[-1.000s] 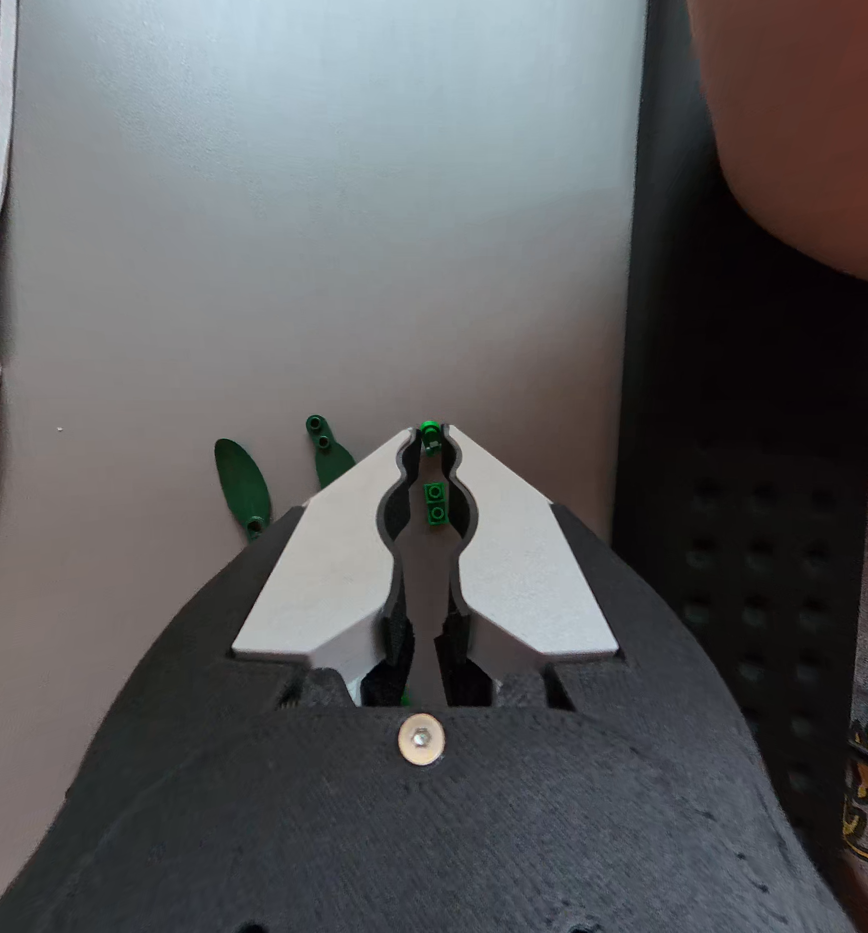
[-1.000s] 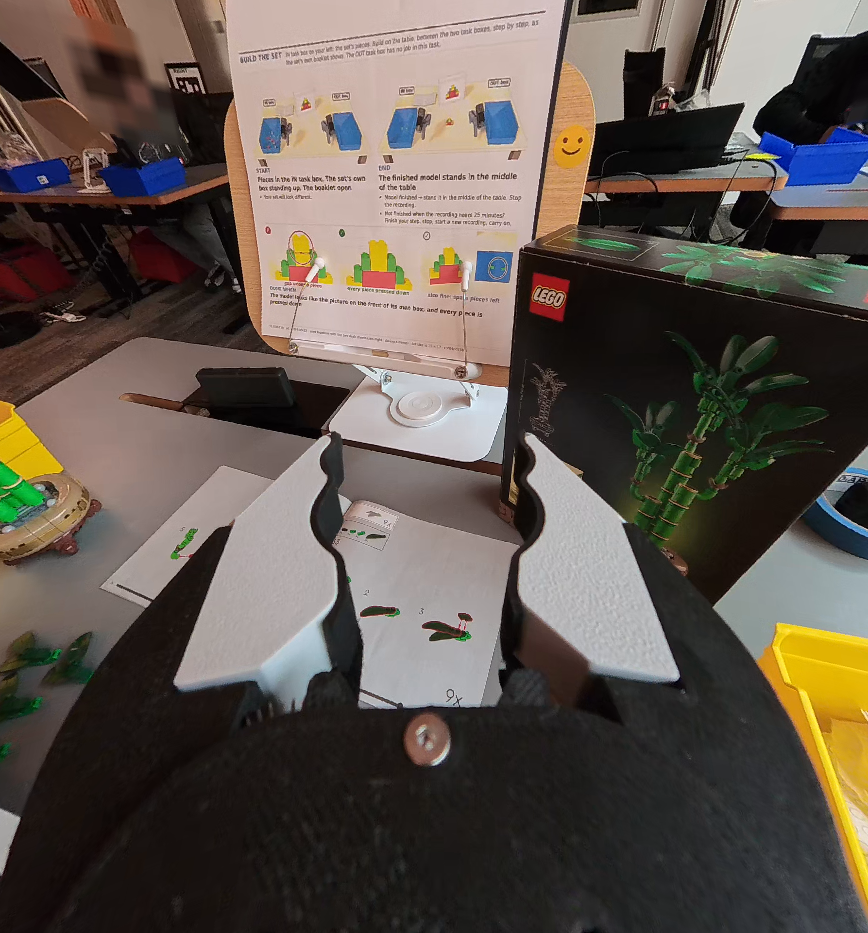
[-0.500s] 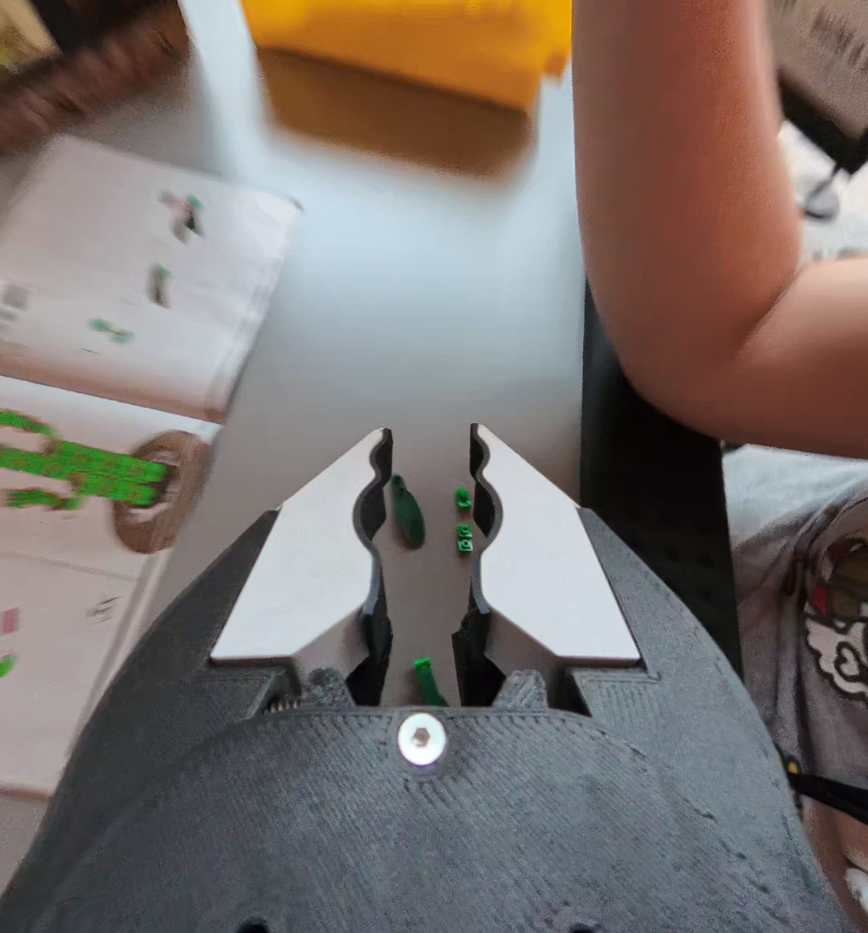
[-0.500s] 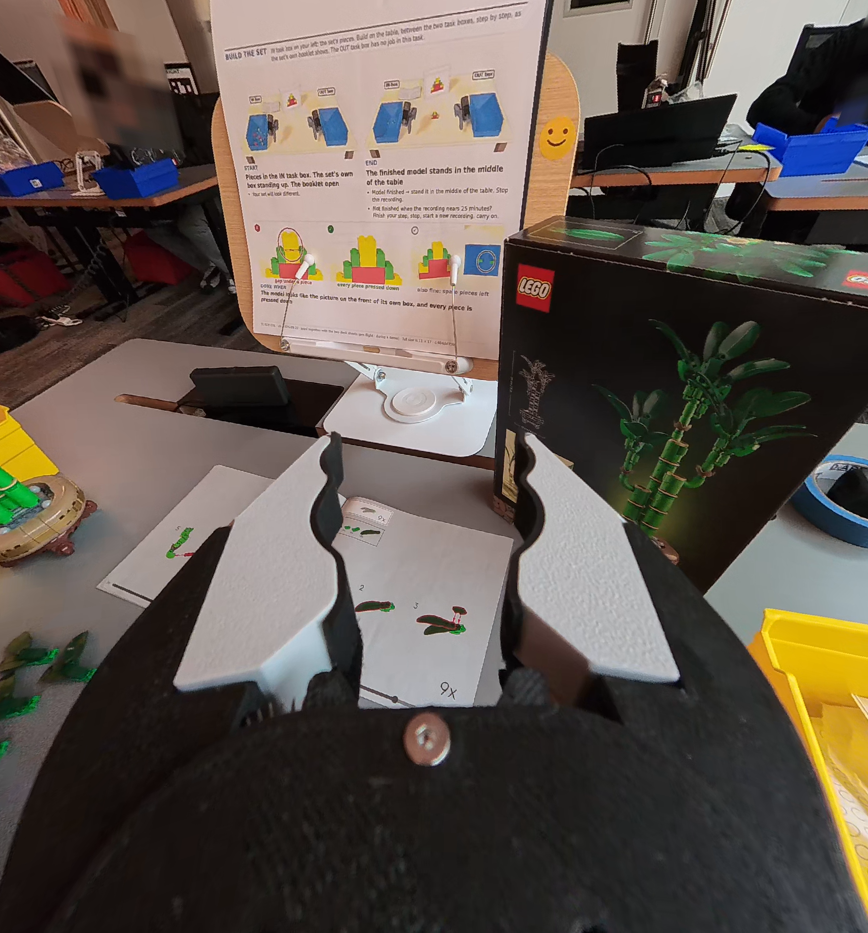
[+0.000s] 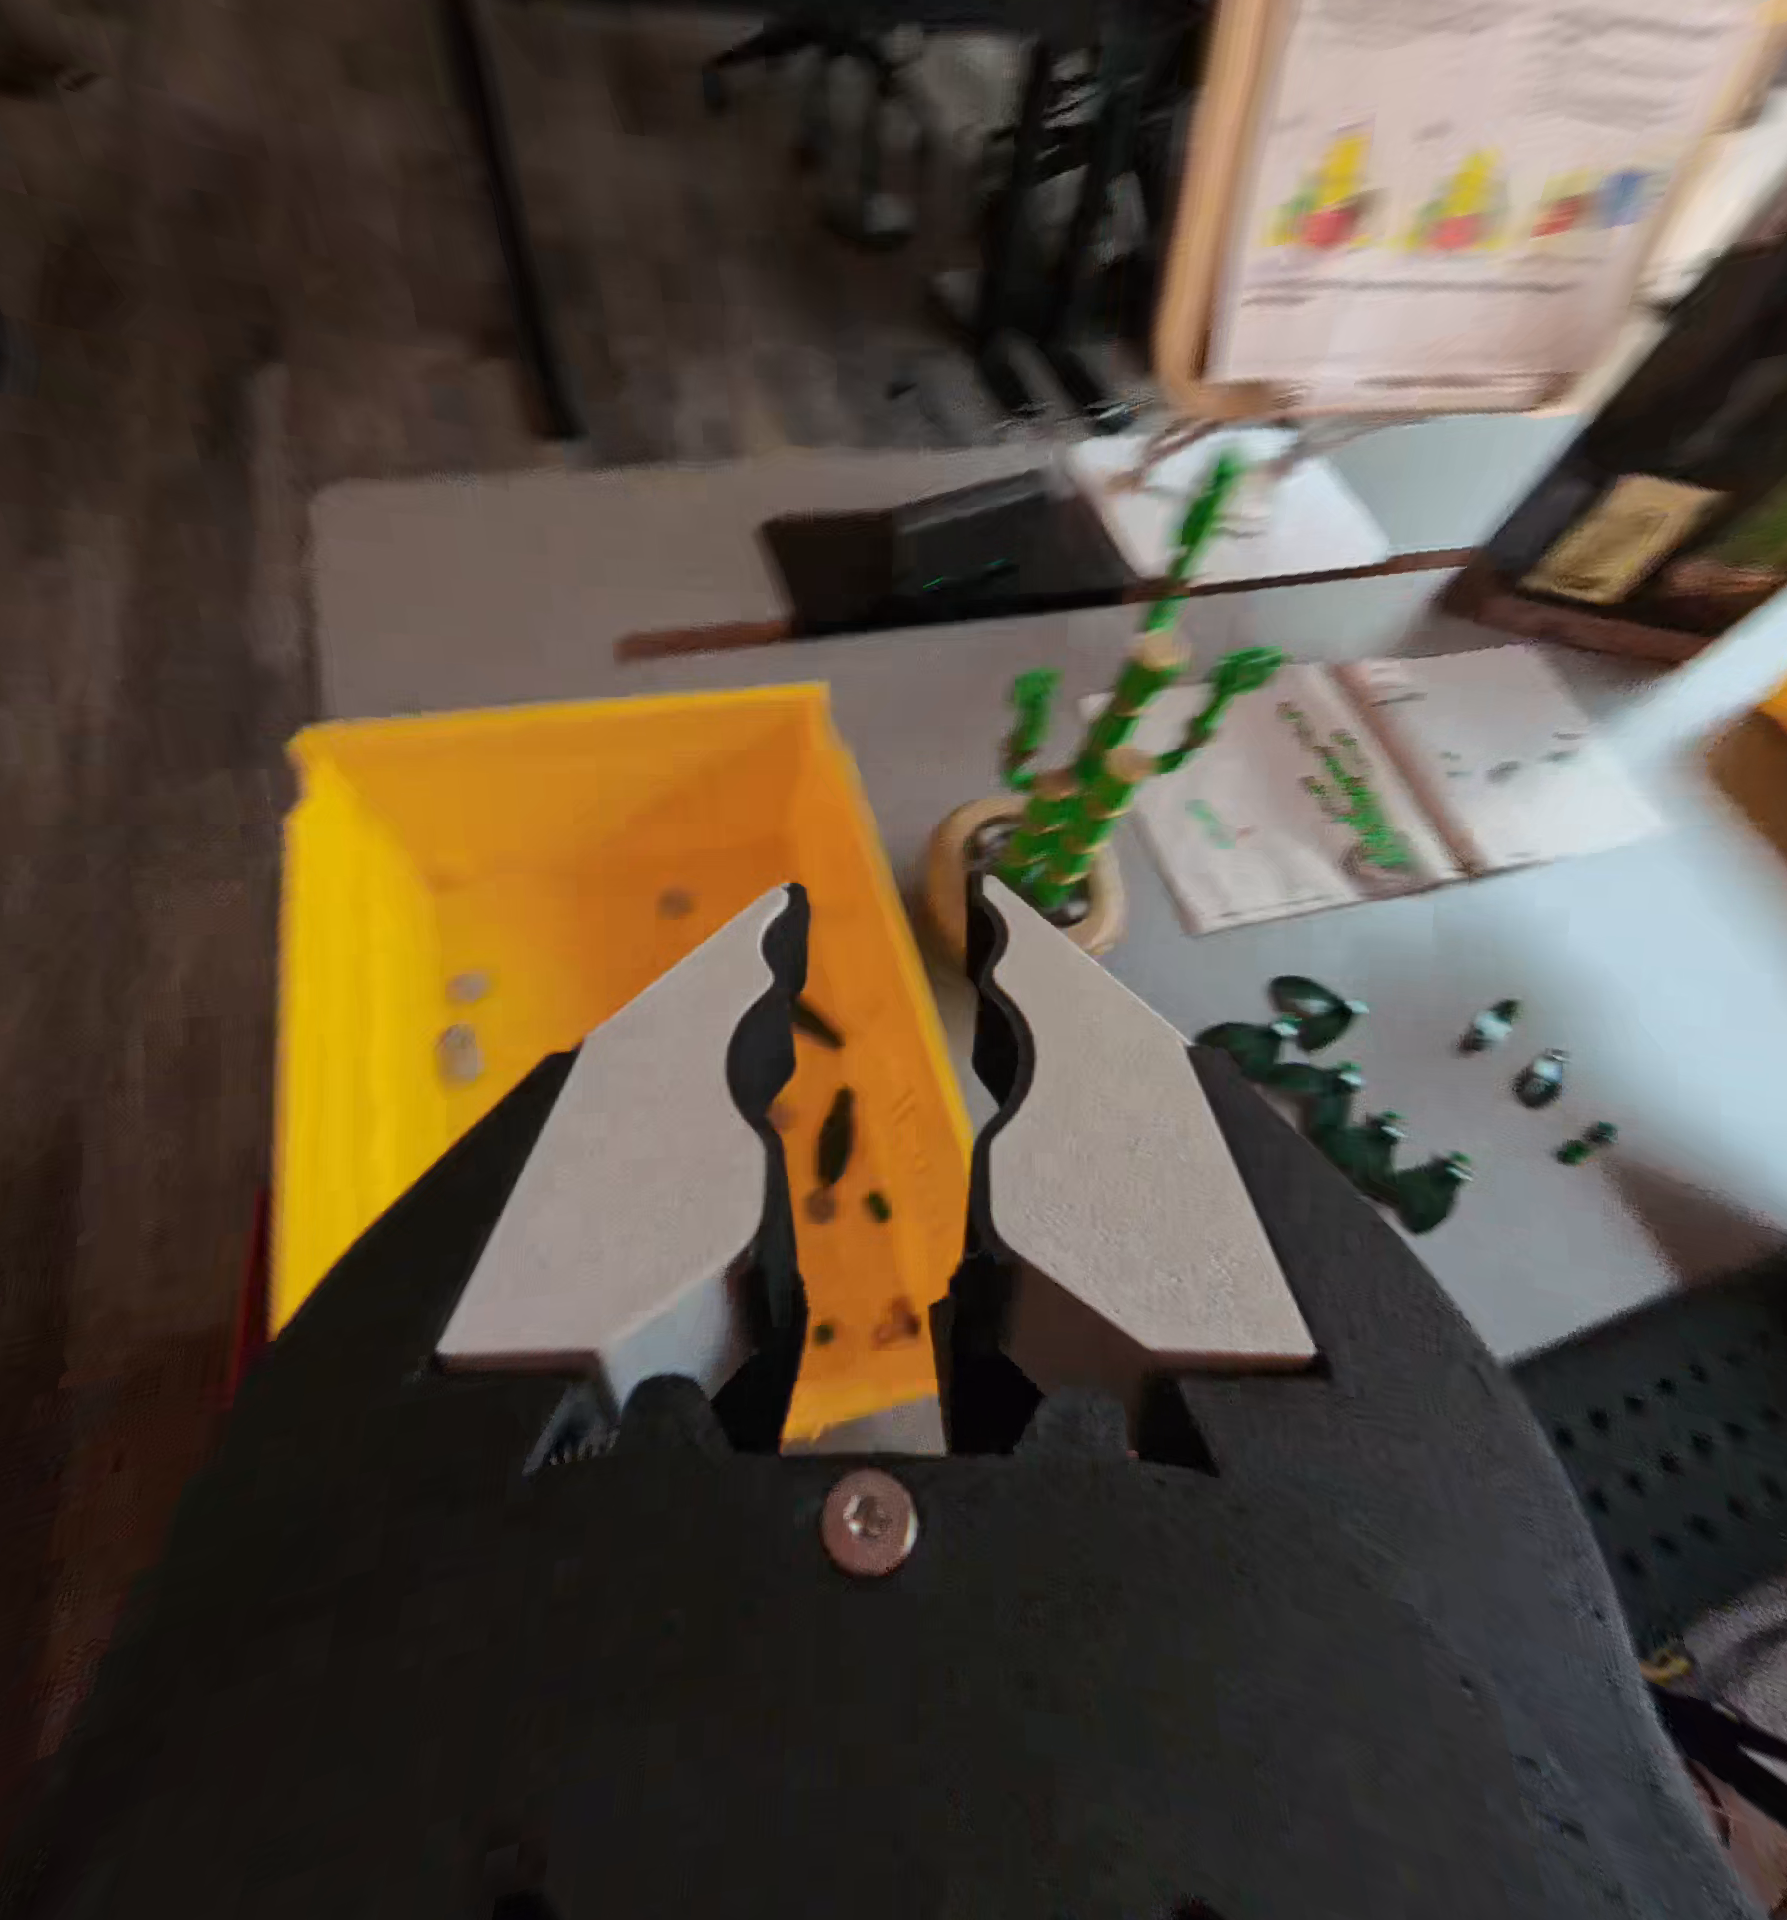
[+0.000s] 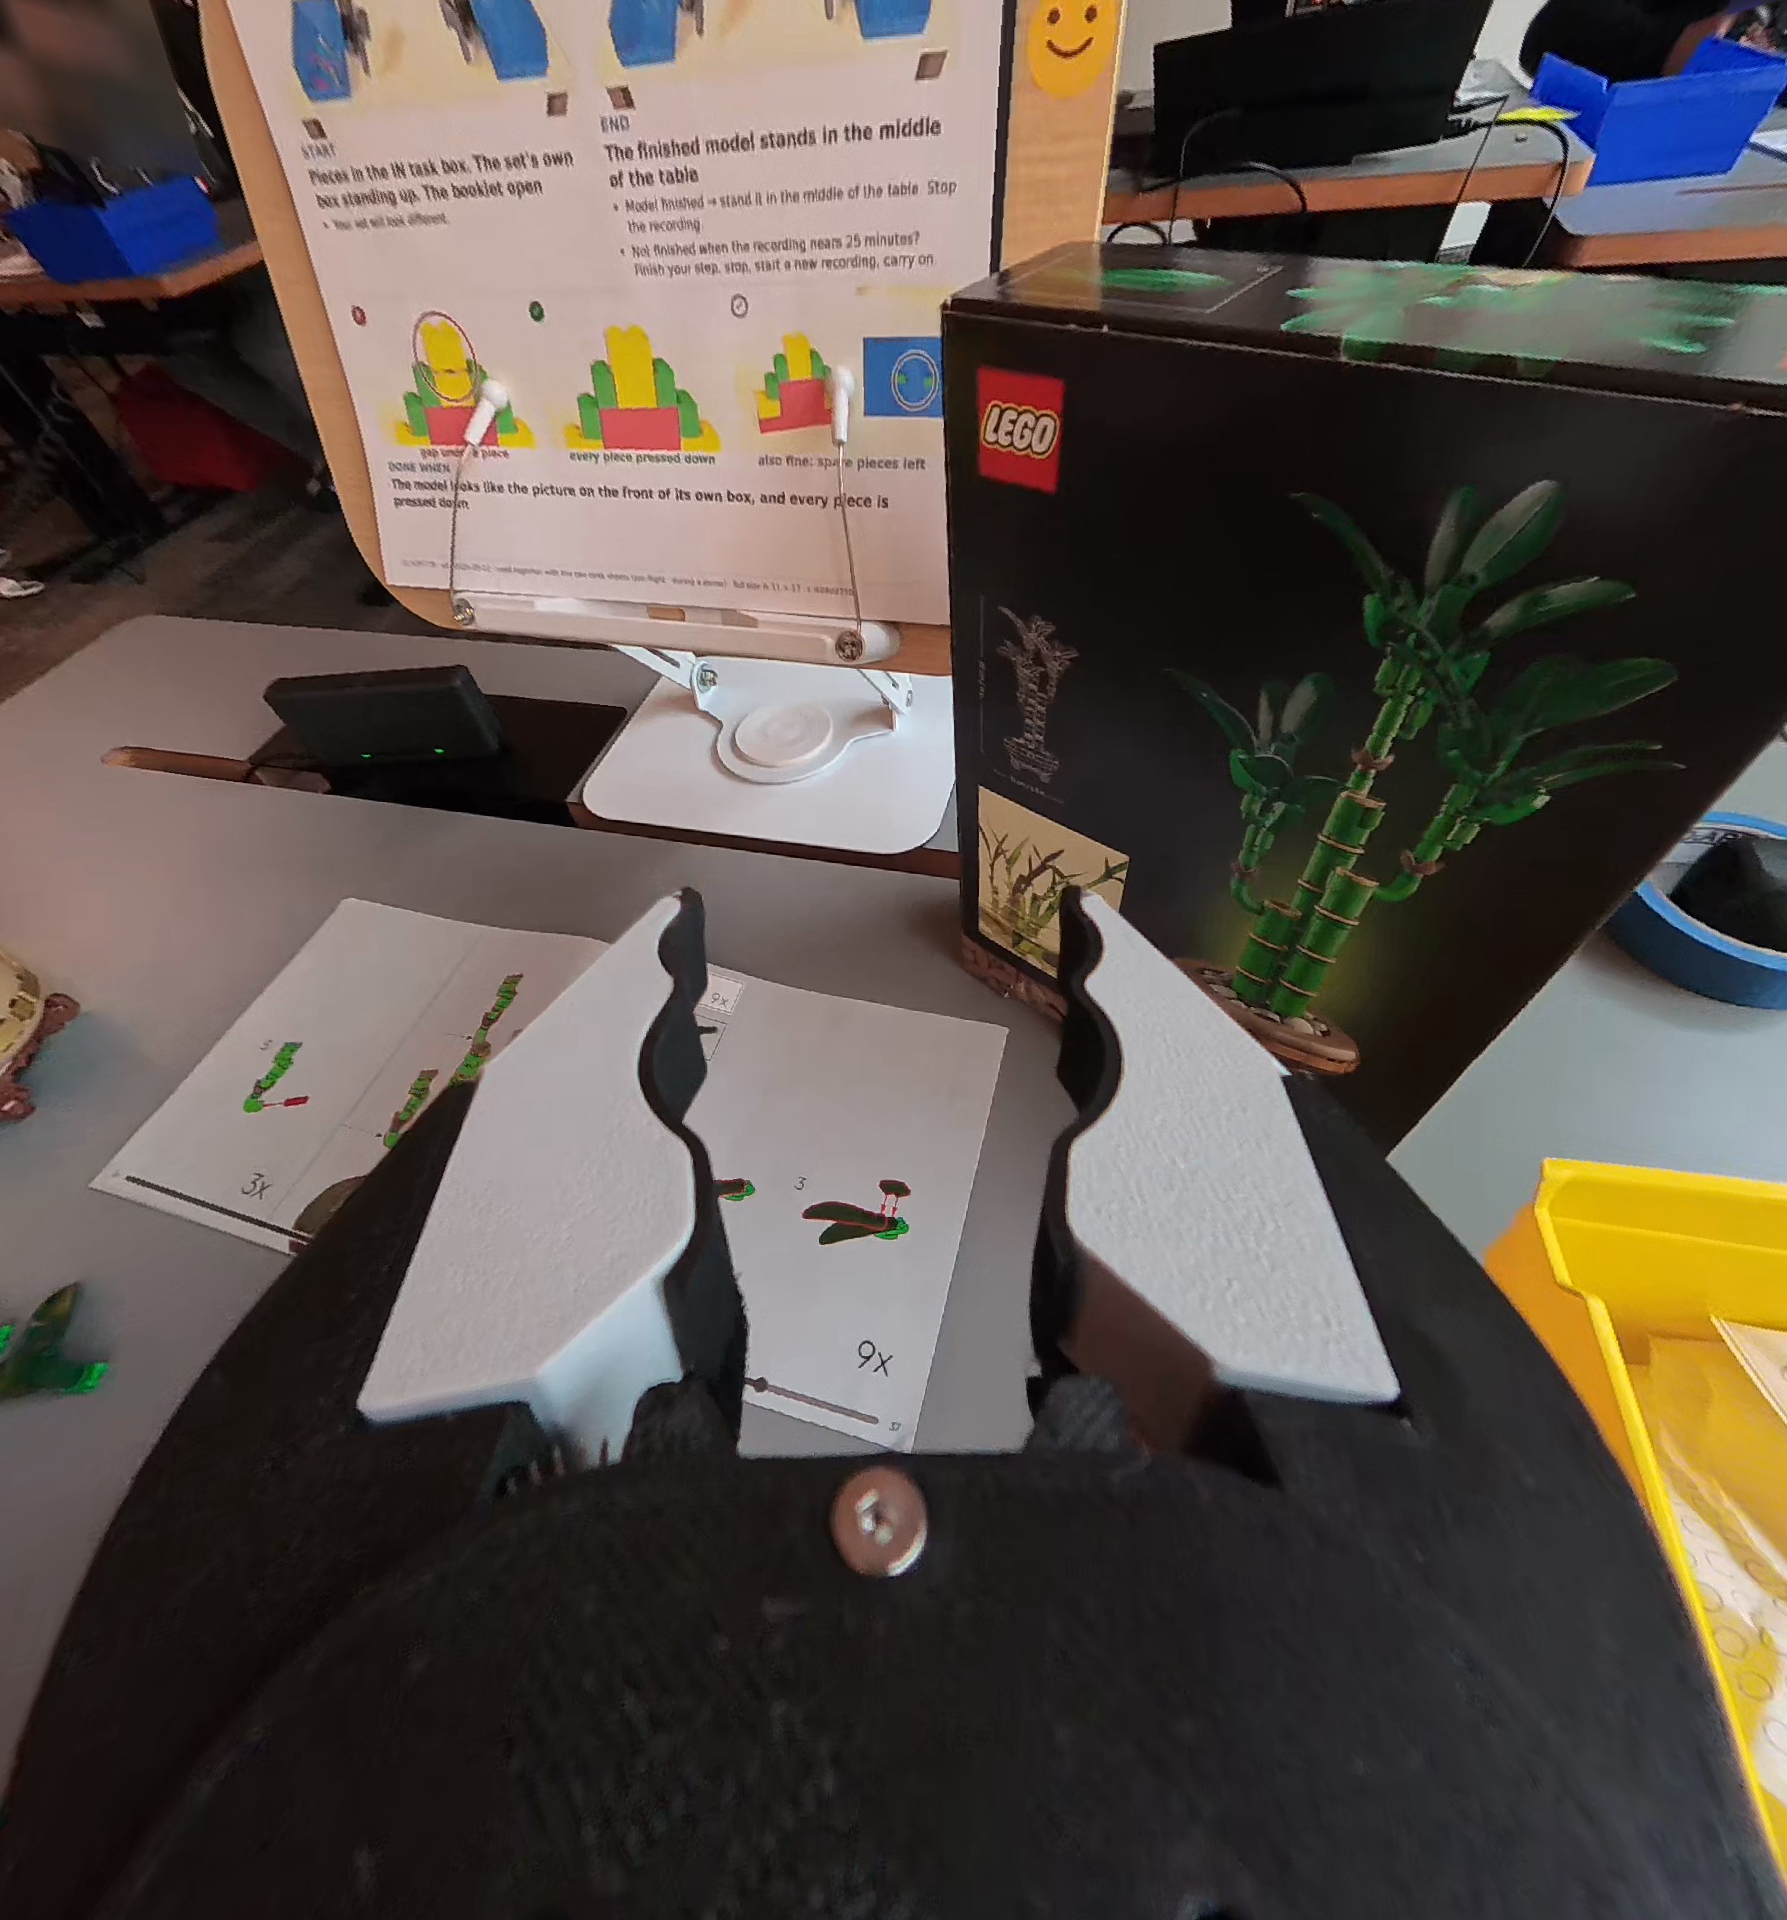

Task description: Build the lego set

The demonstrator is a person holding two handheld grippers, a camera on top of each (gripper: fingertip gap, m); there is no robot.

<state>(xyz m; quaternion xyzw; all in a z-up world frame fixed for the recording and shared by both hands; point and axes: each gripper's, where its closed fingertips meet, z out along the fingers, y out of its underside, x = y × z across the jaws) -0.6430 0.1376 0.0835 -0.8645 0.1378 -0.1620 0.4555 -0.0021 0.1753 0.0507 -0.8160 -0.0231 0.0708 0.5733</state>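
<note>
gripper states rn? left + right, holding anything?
Left claw: open, empty, pointed at the yellow bin.
Right claw: open, empty, above the instruction booklet.

You have 2 yellow bins: 1 (image 5: 556,831) at the worktop's left edge, 1 (image 6: 1699,1351) at its right. There is 1 part-built bamboo model (image 5: 1076,800), 1 open instruction booklet (image 6: 847,1122), 1 set box (image 6: 1388,665), 1 instruction board (image 6: 660,312) and 1 roll of blue tape (image 6: 1720,966). The loose green leaf pieces (image 5: 1336,1122) are too blurred to count.
</note>
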